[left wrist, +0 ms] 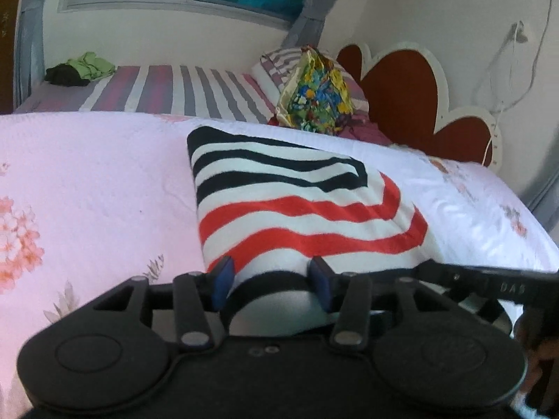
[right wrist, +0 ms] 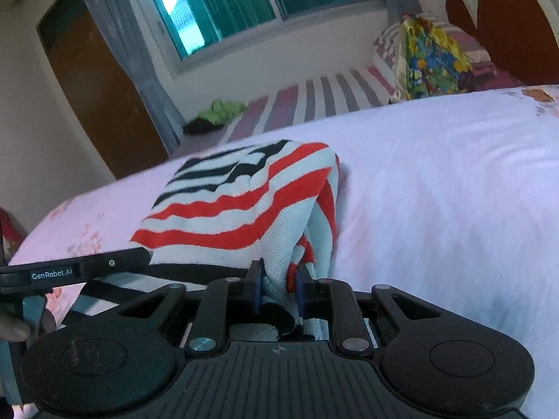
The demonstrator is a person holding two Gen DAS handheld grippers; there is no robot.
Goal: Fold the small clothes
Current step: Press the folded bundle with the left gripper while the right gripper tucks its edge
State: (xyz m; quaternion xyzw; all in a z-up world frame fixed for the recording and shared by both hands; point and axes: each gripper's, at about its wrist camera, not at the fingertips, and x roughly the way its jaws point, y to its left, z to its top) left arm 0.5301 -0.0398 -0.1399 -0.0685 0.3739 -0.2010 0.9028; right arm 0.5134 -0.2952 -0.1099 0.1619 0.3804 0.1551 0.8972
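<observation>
A knitted garment (left wrist: 297, 202) with black, red and white stripes lies folded on the pink floral bedsheet (left wrist: 87, 181). In the left wrist view its near black-edged hem runs between the blue pads of my left gripper (left wrist: 271, 279). The jaws stand wide and I see no pinch on the cloth. In the right wrist view the garment (right wrist: 237, 209) is lifted into a tent at its right corner. My right gripper (right wrist: 278, 286) is shut on a bunch of that cloth. The left gripper's black side bar (right wrist: 70, 272) reaches in from the left.
Behind the floral sheet lies a purple-striped mattress (left wrist: 167, 90) with a green and black cloth heap (left wrist: 84, 68) and a shiny multicoloured bundle (left wrist: 318, 94). A red heart-shaped headboard (left wrist: 401, 90) stands at the right. A hand (right wrist: 14, 328) shows at the left edge.
</observation>
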